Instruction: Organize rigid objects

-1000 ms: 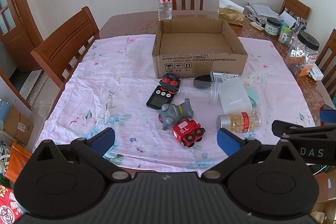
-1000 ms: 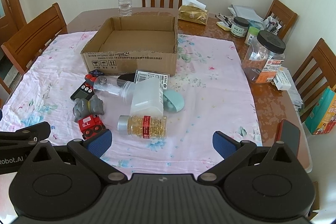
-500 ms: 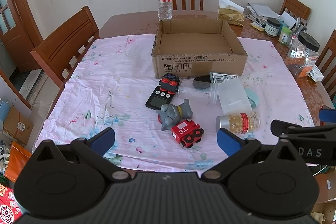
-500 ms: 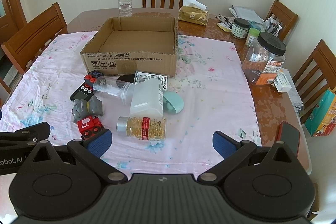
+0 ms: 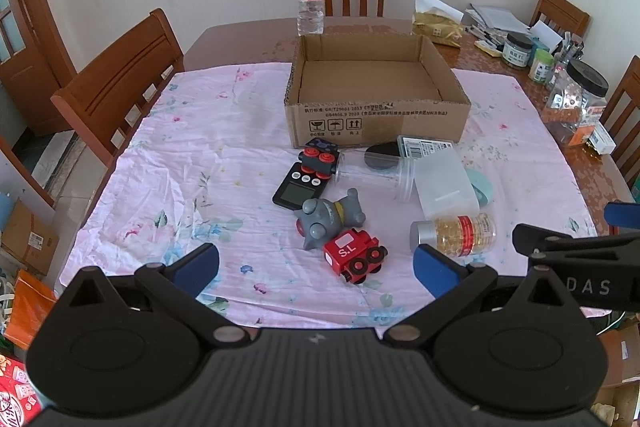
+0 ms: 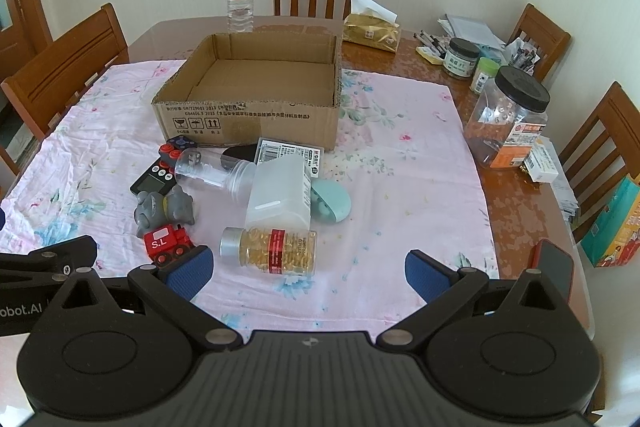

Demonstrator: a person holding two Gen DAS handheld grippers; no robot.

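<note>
An empty cardboard box (image 5: 376, 123) (image 6: 248, 123) stands on the pink floral cloth (image 5: 192, 167). In front of it lies a pile: a red toy train (image 5: 354, 259) (image 6: 166, 241), a grey toy figure (image 5: 326, 217) (image 6: 162, 209), a black timer (image 5: 298, 187), a red-wheeled toy block (image 5: 318, 159), a clear tube (image 5: 372, 173) (image 6: 214, 169), a frosted plastic container (image 5: 444, 183) (image 6: 280, 195), a teal case (image 6: 332, 205) and a pill bottle (image 5: 456, 233) (image 6: 272, 249). My left gripper (image 5: 316, 269) and right gripper (image 6: 306, 269) hover open near the front edge, holding nothing.
A water bottle (image 5: 310, 1) stands behind the box. At the right sit a black-lidded jar (image 6: 508, 119), small jars (image 6: 462, 59), pens, papers and a gold tissue pack (image 6: 372, 33). A phone (image 6: 554, 267) lies at the table's right front. Wooden chairs (image 5: 120, 79) surround the table.
Both grippers have drawn back a little from the pile; the objects look slightly smaller and farther. Nothing on the table has moved.
</note>
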